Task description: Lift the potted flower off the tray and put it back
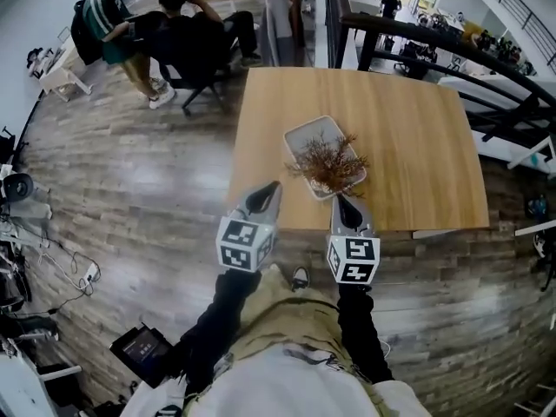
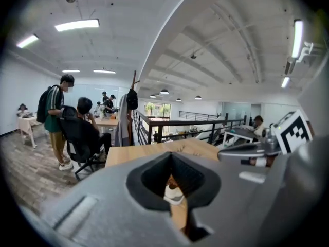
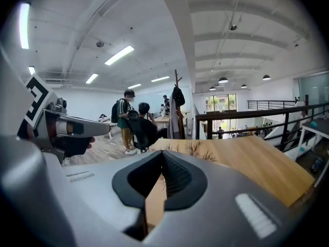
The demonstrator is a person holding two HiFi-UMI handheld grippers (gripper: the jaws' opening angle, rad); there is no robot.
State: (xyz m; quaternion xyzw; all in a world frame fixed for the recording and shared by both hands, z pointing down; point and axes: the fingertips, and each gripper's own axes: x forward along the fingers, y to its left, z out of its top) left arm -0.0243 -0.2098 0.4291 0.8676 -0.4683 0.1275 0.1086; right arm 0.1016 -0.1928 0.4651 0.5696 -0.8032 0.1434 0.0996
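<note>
Potted flower [image 1: 328, 165] stands on the tray [image 1: 306, 133] by the near edge of the desk [image 1: 417, 146]; left gripper [image 1: 271, 187] and right gripper [image 1: 341, 200], jaws together, hold nothing.

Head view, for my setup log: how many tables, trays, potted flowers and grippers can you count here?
table: 1
tray: 1
potted flower: 1
grippers: 2, the left gripper and the right gripper
Total: 5
</note>
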